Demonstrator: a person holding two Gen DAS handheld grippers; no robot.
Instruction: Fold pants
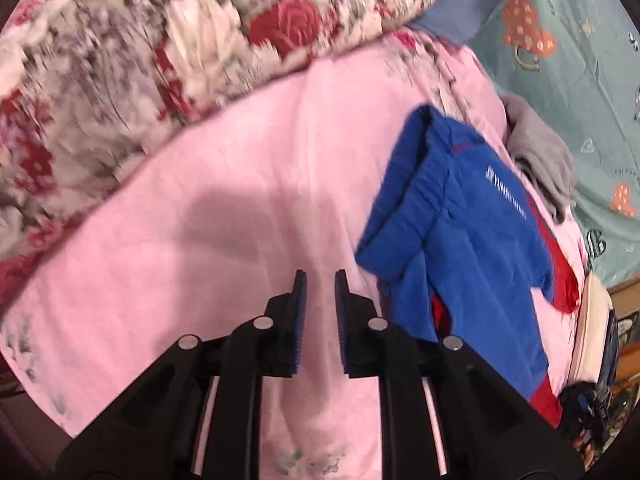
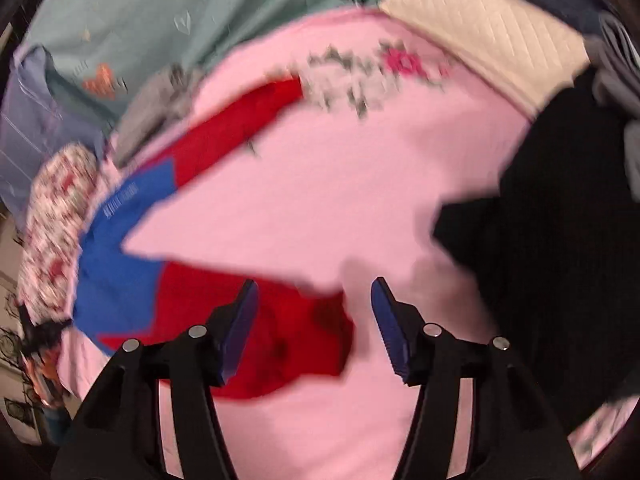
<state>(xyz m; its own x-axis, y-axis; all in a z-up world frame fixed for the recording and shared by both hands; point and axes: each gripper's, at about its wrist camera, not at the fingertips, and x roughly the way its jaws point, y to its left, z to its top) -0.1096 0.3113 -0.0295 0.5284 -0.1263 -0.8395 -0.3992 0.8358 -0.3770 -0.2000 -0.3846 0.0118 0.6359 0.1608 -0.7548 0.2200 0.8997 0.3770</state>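
Note:
Blue and red pants [image 1: 460, 232] lie on a pink sheet [image 1: 240, 200], to the right in the left wrist view, with the blue waist part bunched and folded over. My left gripper [image 1: 321, 280] hovers over bare pink sheet just left of the pants, its jaws a narrow gap apart with nothing between them. In the right wrist view the pants [image 2: 132, 280] spread with two red legs apart. My right gripper [image 2: 314, 292] is open wide over the hem of the near red leg [image 2: 304, 344], holding nothing.
A floral quilt [image 1: 140, 60] is heaped at the back left. A grey cloth [image 1: 540, 156] lies beyond the pants beside a teal sheet [image 1: 580, 60]. A black garment [image 2: 552, 240] and a cream quilted pad [image 2: 480, 24] lie at the right.

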